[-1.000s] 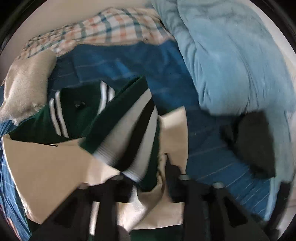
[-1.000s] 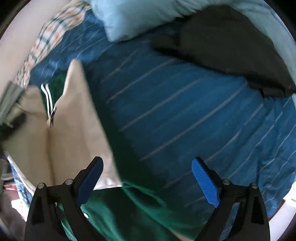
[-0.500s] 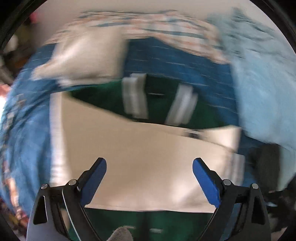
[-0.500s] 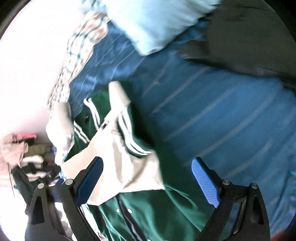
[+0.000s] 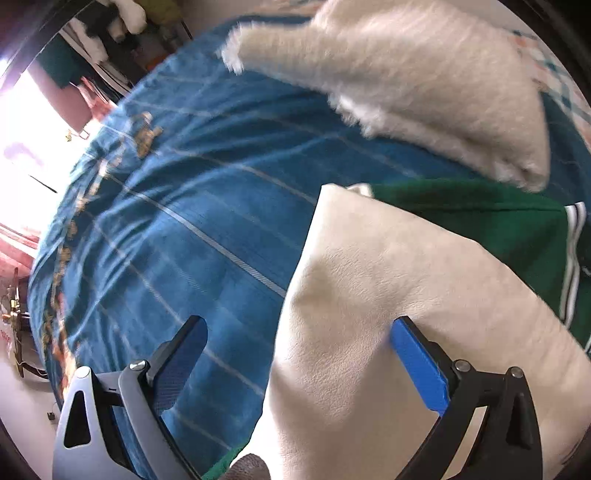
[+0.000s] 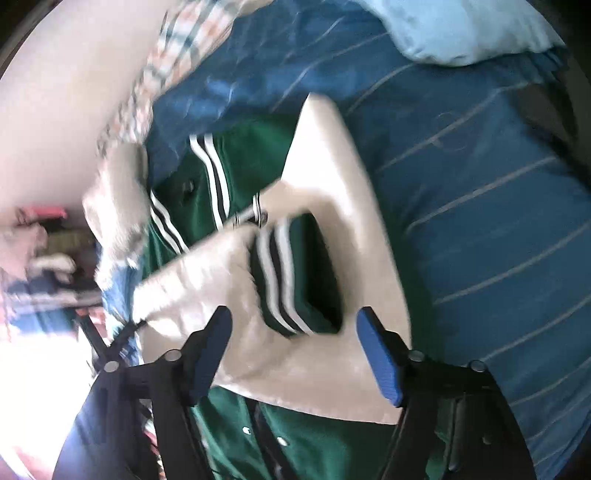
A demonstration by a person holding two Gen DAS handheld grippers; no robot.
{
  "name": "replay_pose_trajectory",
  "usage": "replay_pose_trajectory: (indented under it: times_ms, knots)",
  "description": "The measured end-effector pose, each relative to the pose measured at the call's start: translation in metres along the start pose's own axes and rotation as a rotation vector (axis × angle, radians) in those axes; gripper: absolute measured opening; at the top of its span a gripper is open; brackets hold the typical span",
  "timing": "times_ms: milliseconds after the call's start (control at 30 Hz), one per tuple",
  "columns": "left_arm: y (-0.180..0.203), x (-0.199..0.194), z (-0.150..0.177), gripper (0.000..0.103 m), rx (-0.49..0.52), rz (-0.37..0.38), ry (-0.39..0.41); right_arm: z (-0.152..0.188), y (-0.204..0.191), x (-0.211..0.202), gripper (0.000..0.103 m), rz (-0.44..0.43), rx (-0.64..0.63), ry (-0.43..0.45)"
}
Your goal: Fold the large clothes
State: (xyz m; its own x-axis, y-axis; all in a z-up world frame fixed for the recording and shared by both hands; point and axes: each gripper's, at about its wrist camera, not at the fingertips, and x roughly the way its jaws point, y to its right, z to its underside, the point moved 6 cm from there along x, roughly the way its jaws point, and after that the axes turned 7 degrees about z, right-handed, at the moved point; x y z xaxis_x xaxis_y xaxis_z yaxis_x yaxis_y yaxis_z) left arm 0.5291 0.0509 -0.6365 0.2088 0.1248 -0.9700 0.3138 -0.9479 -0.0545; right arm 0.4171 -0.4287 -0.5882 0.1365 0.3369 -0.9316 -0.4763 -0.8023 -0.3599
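**A:** Two views, and they differ a lot. What does each give you?

**B:** Only the right wrist view shows the whole green jacket (image 6: 225, 177) on the bed (image 6: 498, 221): cream sleeves (image 6: 343, 206) folded across the body, a striped cuff (image 6: 280, 280) lying on top, snaps along the front at 6 o'clock. A light blue pillow (image 6: 461, 29) sits at 1 o'clock. The left wrist view shows just one cream sleeve (image 5: 388, 314) with green at 3 o'clock, plus a fluffy white garment (image 5: 424, 81) at 1 o'clock.

**A:** Which way does the jacket run?

**B:** Its long axis goes from 6 o'clock up toward 11, collar end far.

**A:** Grippers?

**B:** The left gripper (image 5: 295, 347) is spread wide, one finger over the bed, one over the sleeve, holding nothing. The right gripper (image 6: 295, 332) is also wide, empty, above the folded sleeves.
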Motion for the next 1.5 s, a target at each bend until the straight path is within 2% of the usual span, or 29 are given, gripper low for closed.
replay_pose_trajectory:
  times_ms: [67,133,200,233,300,333,400,467,500,567,633,667,700,800,900,1033,1100,1167,1267,1333,1367,1433,1467,1500]
  knots:
    - [0.0,0.007,-0.003,0.103,0.023,0.028,-0.02,0.004,-0.003,0.016,0.069,0.038,0.004,-0.048]
    - [0.003,-0.005,-0.003,0.103,0.082,0.017,-0.004,0.01,-0.003,0.022,0.069,0.062,0.019,-0.077]
    - [0.007,-0.022,0.002,0.103,0.133,0.006,0.006,0.014,-0.008,0.016,0.069,0.042,0.039,-0.064]
    - [0.009,-0.039,0.008,0.103,0.154,0.012,0.035,0.015,-0.009,0.012,0.069,0.024,0.049,-0.049]
    - [0.009,-0.061,0.017,0.103,0.172,0.009,0.078,0.012,-0.012,0.002,0.07,0.003,0.073,0.013]
    - [0.006,-0.076,0.024,0.103,0.176,-0.01,0.111,0.011,-0.013,0.0,0.073,0.01,0.077,0.033]
    - [-0.001,-0.09,0.031,0.103,0.165,-0.031,0.147,0.004,-0.014,0.003,0.086,0.006,0.08,0.075]
    - [-0.015,-0.097,0.033,0.103,0.139,-0.046,0.167,-0.006,-0.017,0.02,0.086,0.03,0.068,0.08]
    - [-0.022,-0.099,0.036,0.103,0.116,-0.048,0.169,-0.012,-0.02,0.037,0.087,0.066,0.046,0.044]
    - [-0.028,-0.094,0.037,0.103,0.094,-0.034,0.145,-0.014,-0.026,0.06,0.086,0.06,0.018,-0.017]
    - [-0.03,-0.083,0.038,0.103,0.084,-0.022,0.106,-0.014,-0.037,0.058,0.052,0.092,-0.028,0.026]
    - [-0.027,-0.079,0.037,0.103,0.094,-0.013,0.099,-0.013,-0.04,0.051,0.023,0.117,-0.048,0.05]
    - [-0.023,-0.078,0.036,0.103,0.112,-0.015,0.102,-0.012,-0.042,0.037,0.013,0.115,-0.052,0.086]
    - [-0.01,-0.081,0.028,0.103,0.161,-0.014,0.126,-0.007,-0.027,-0.007,0.013,0.13,0.025,0.191]
    - [-0.004,-0.081,0.016,0.103,0.164,0.01,0.124,-0.007,0.01,-0.037,0.012,0.167,0.136,0.261]
    - [0.0,-0.083,0.009,0.103,0.176,0.025,0.136,-0.005,0.047,-0.025,0.011,0.259,0.204,0.198]
    - [0.007,-0.07,0.008,0.103,0.222,0.006,0.113,-0.003,0.056,-0.009,0.011,0.249,0.22,0.117]
    - [0.014,-0.045,0.006,0.103,0.266,-0.026,0.078,-0.001,0.059,-0.007,0.011,0.25,0.239,0.085]
    - [0.016,0.0,0.002,0.103,0.297,-0.074,-0.002,-0.004,0.055,-0.024,0.012,0.275,0.231,0.109]
    - [0.013,0.004,-0.004,0.103,0.286,-0.059,-0.011,-0.005,0.041,-0.043,0.012,0.277,0.199,0.163]
    - [0.011,-0.001,-0.005,0.103,0.287,-0.056,-0.001,-0.004,0.033,-0.05,0.014,0.269,0.181,0.189]
    - [0.005,-0.022,-0.006,0.103,0.277,-0.04,0.039,-0.005,0.012,-0.056,0.045,0.251,0.098,0.226]
    - [0.003,-0.029,-0.005,0.103,0.268,-0.034,0.054,-0.006,0.003,-0.052,0.086,0.25,0.057,0.226]
    - [-0.003,-0.043,-0.004,0.103,0.248,-0.026,0.077,-0.008,-0.005,-0.039,0.103,0.247,0.001,0.21]
